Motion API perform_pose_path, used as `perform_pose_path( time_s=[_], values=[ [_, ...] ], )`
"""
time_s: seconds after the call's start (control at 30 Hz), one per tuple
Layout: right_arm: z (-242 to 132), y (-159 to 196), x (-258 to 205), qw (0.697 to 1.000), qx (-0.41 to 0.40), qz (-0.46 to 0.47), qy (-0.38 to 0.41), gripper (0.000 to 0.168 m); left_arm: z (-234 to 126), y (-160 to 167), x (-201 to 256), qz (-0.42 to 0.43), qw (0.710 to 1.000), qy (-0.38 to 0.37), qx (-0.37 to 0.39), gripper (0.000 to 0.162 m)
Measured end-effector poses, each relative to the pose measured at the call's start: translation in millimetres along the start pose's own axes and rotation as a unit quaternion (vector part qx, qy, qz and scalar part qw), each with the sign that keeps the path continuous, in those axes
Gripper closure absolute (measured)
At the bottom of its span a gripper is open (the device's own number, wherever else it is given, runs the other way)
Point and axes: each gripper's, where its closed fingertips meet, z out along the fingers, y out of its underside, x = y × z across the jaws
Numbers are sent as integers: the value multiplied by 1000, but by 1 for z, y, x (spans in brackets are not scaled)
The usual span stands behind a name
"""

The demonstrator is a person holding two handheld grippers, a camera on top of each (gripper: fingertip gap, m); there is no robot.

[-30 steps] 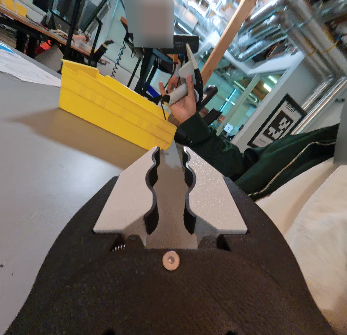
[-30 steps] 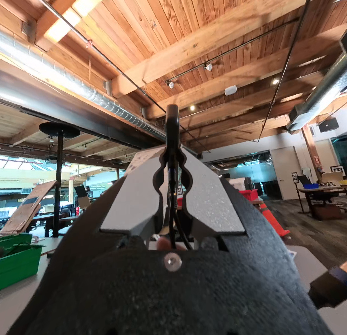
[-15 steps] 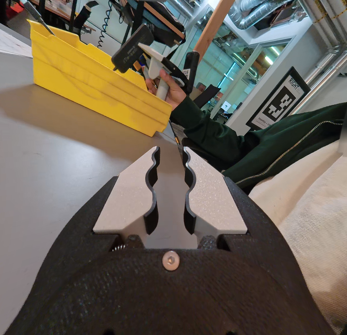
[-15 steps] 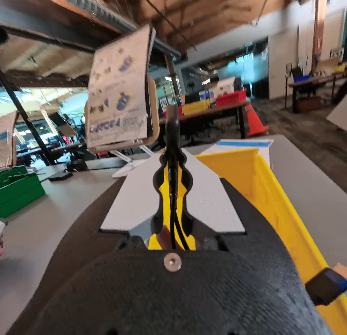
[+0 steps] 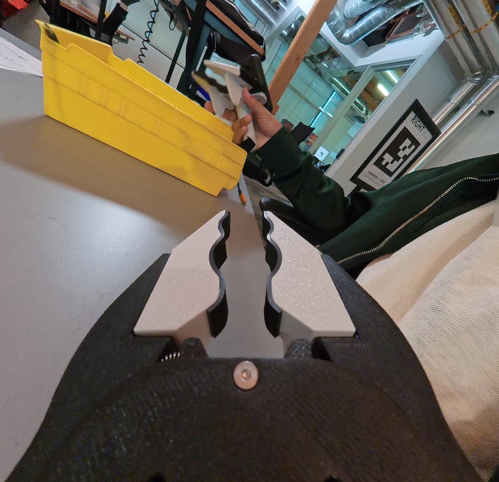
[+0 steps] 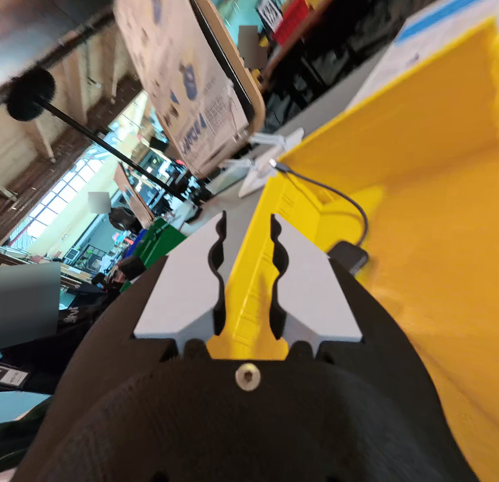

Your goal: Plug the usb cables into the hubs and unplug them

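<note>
My left gripper (image 5: 245, 215) is open and empty, low over the grey table (image 5: 81, 253) near its edge. A yellow bin (image 5: 129, 112) stands ahead on the left. A hand holds my right gripper (image 5: 199, 69) over the bin's near end. In the right wrist view, which is tilted and blurred, my right gripper (image 6: 247, 215) is open and empty above the rim of the yellow bin (image 6: 405, 145). A dark hub (image 6: 348, 255) lies inside the bin, and its thin cable (image 6: 351, 201) arcs up to a plug (image 6: 272, 162) at the rim. An orange-tipped cable end (image 5: 243, 196) hangs by the bin's corner.
A green sleeve (image 5: 310, 183) and pale trousers (image 5: 432, 307) fill the right of the left wrist view, past the table edge. A clipboard with paper (image 6: 189, 77) on a stand and a green bin (image 6: 159, 239) stand beyond the yellow bin.
My right gripper swung down from pointing at the ceiling to over the yellow bin and opened. The dark hub and cable it held now lie in the bin. My left gripper stayed open.
</note>
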Motion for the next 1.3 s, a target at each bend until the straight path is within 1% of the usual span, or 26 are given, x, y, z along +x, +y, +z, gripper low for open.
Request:
perform_pose_path(
  time_s=[0.03,0.07,0.1,0.17,0.23,0.3,0.37,0.43,0.5,0.53,0.6,0.7,0.77,0.8,0.83,0.9,0.93,0.97,1.03,1.07,1.1,1.2,1.23,1.3],
  values=[
    [-7,-11,-8,1000,19,-16,-14,145,0,0,0,-1,1000,0,1,141],
    [-15,-21,-16,999,34,-35,-24,147,0,0,0,-2,1000,0,1,141],
    [-25,-30,-22,997,49,-57,-27,147,0,0,-1,-3,1000,0,1,141],
    [-45,-49,-25,989,92,-114,-4,147,0,0,-1,-5,1000,0,1,141],
    [-68,-61,-18,974,135,-174,53,147,0,0,-1,-4,1000,-2,1,140],
    [-92,-65,-2,956,178,-199,124,145,-1,0,-1,-2,1000,-5,2,141],
    [-116,-60,19,934,212,-211,196,138,-1,-1,-2,0,1000,-8,3,141],
    [-136,-45,45,908,211,-233,278,129,-2,-2,-3,-2,1000,-10,7,141],
    [-146,-30,70,884,167,-260,350,111,-2,-3,-5,-2,1000,-13,10,141],
    [-146,-24,79,879,133,-272,369,102,-2,-3,-5,-3,1000,-13,11,141],
    [-142,-18,81,876,88,-292,374,101,-2,-3,-6,-6,1000,-14,9,141],
    [-135,-12,64,876,42,-321,358,101,-1,-2,-6,-3,1000,-18,8,141],
    [-138,6,66,874,-41,-307,374,100,-2,-2,-5,-1,1000,-21,7,141],
    [-144,17,66,870,-83,-295,386,101,-2,-2,-5,-1,1000,-21,8,141],
    [-153,26,64,863,-112,-289,399,114,-2,-2,-6,-3,1000,-21,9,141],
    [-165,34,57,849,-138,-299,414,131,-3,-3,-7,-9,1000,-22,12,141],
    [-165,39,53,851,-155,-292,408,142,-3,-3,-8,-12,1000,-21,12,141],
    [-164,48,51,861,-179,-269,394,147,-3,-3,-8,-16,1000,-20,12,140],
    [-157,74,49,881,-226,-216,353,132,-3,-3,-10,-20,999,-24,14,141],
    [-154,84,52,886,-245,-202,338,126,-3,-3,-11,-20,999,-28,12,144],
    [-153,93,58,886,-262,-190,333,120,-2,-2,-12,-20,999,-31,10,145],
    [-165,116,78,869,-320,-145,348,100,-1,0,-12,-18,999,-34,1,147],
    [-164,121,78,873,-329,-136,333,100,0,0,-12,-18,999,-34,-1,147],
    [-150,130,68,898,-331,-116,268,119,0,0,-12,-21,999,-32,0,146]
  ],
)
